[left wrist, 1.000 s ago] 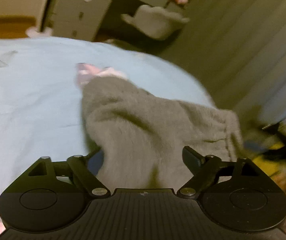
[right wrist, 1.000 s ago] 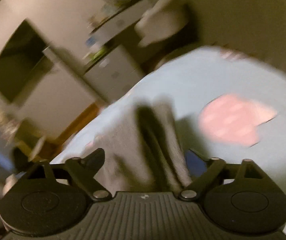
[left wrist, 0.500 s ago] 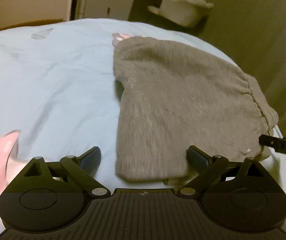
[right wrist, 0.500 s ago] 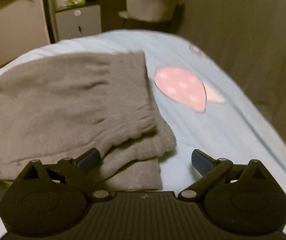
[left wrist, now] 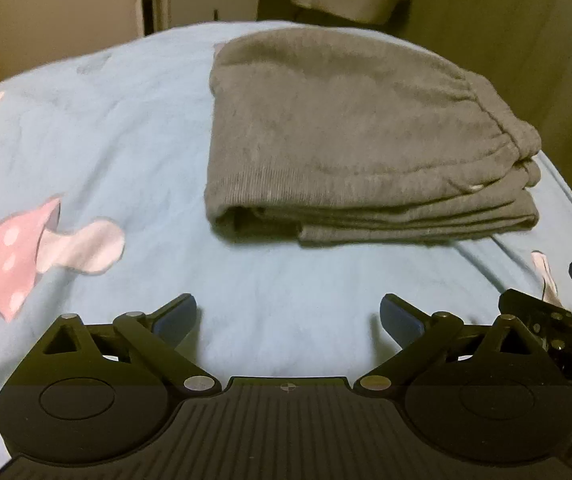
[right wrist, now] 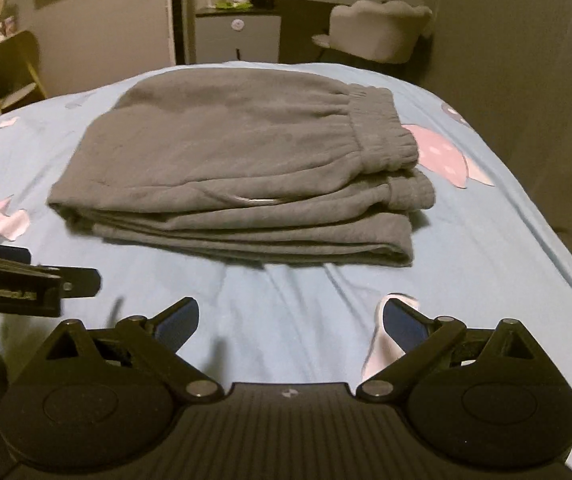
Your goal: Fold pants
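Observation:
The grey pants (left wrist: pixel 350 136) lie folded in a flat stack on the light blue bedsheet (left wrist: pixel 126 140); they also show in the right wrist view (right wrist: pixel 238 168), with the elastic waistband (right wrist: pixel 382 136) at the right. My left gripper (left wrist: pixel 288 318) is open and empty, held back from the near edge of the stack. My right gripper (right wrist: pixel 290 320) is open and empty, also short of the stack. The right gripper shows at the right edge of the left wrist view (left wrist: pixel 566 320); the left gripper shows at the left edge of the right wrist view (right wrist: pixel 18 280).
The sheet has pink mushroom prints (left wrist: pixel 26 252), (right wrist: pixel 442 152). Beyond the bed stand a grey cabinet (right wrist: pixel 238 36), a pale padded chair (right wrist: pixel 378 28) and a yellow side table (right wrist: pixel 10 68). A dark wall (left wrist: pixel 526 20) runs along the bed's right side.
Both grippers let go of the pants and drew back toward the near side of the bed. The pants now lie still as a folded stack, farther from both cameras.

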Demonstrator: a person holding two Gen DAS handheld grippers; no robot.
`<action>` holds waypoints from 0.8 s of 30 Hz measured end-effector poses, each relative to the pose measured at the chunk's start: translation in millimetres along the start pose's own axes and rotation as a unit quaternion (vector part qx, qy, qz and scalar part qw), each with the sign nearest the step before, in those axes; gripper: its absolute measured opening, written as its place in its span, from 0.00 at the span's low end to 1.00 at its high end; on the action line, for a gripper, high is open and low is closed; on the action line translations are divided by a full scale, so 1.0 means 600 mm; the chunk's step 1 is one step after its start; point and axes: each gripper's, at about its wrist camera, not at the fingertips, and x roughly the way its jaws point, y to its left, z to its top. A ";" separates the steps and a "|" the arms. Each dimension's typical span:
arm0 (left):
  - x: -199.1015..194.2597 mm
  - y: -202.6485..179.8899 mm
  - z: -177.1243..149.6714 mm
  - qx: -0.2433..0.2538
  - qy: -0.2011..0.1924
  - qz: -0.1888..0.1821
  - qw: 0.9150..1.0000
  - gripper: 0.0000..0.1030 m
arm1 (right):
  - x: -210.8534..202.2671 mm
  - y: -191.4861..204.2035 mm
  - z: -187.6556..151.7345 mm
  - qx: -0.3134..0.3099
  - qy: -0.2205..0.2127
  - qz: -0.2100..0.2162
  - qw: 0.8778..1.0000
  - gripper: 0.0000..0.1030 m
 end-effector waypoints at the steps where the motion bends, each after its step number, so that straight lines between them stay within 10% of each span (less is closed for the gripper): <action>1: 0.003 0.006 -0.001 -0.012 0.006 -0.005 1.000 0.98 | 0.002 0.000 -0.001 0.005 0.002 0.002 1.000 0.96; 24: -0.003 0.001 -0.014 -0.025 -0.011 0.025 0.999 0.98 | 0.003 0.009 -0.013 -0.006 -0.027 -0.020 0.999 0.96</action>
